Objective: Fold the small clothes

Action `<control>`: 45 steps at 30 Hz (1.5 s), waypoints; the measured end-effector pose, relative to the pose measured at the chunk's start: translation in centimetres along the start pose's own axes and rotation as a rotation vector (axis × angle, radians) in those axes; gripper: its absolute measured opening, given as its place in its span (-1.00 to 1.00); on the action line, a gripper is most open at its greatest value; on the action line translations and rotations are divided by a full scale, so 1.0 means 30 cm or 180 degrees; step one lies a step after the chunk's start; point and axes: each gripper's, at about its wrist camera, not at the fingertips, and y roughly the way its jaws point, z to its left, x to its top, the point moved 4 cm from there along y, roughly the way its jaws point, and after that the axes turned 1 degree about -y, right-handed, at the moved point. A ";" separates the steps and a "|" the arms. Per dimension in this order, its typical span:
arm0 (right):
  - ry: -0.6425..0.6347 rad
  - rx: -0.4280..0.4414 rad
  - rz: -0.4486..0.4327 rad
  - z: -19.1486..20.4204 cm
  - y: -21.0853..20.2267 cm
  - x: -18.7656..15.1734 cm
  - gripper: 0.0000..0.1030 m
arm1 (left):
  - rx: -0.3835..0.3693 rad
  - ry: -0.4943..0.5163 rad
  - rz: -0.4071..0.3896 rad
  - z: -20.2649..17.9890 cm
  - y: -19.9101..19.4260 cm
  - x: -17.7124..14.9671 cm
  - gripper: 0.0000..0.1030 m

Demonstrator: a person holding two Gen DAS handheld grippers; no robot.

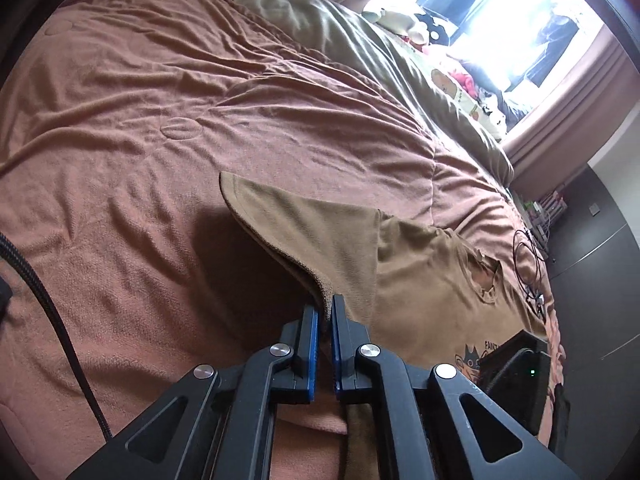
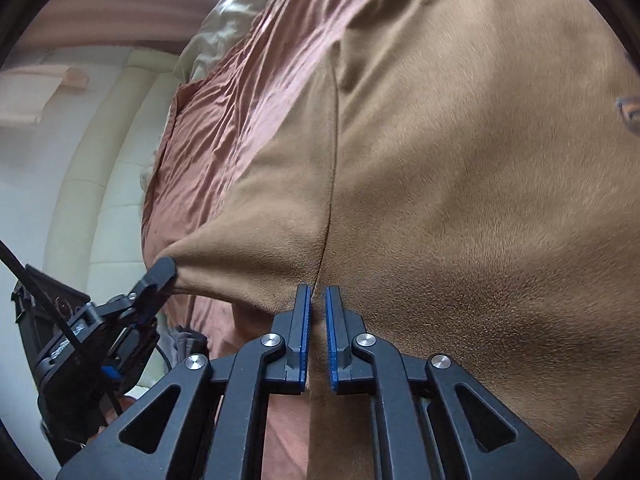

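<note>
A small tan T-shirt (image 1: pixel 420 276) with a cartoon print lies on the pink-brown bedspread (image 1: pixel 160 128). My left gripper (image 1: pixel 325 306) is shut on the shirt's hem corner and holds it lifted above the bed. In the right wrist view the shirt (image 2: pixel 460 160) fills most of the frame, stretched taut. My right gripper (image 2: pixel 317 294) is shut on the shirt's edge at a fold line. The left gripper (image 2: pixel 162 270) also shows at the left there, pinching the other corner.
An olive duvet (image 1: pixel 360 48) and soft toys (image 1: pixel 452 80) lie at the bed's far side under a bright window. Black cables (image 1: pixel 528 256) and a black device (image 1: pixel 516 368) lie at the right edge. A white padded headboard (image 2: pixel 100 160) stands to the left.
</note>
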 end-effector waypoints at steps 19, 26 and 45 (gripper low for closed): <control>-0.0313 -0.0240 -0.0454 0.001 -0.317 0.013 0.44 | -0.0263 0.0318 0.0191 -0.215 0.005 -0.120 -0.89; -0.0226 -0.0273 -0.0539 -0.013 -0.384 -0.030 0.44 | -0.0327 0.0523 0.0368 -0.313 0.034 -0.196 -0.86; -0.0354 -0.0391 -0.0643 -0.022 -0.408 0.002 0.43 | 0.0497 0.0335 0.0176 -0.038 0.127 -0.049 0.03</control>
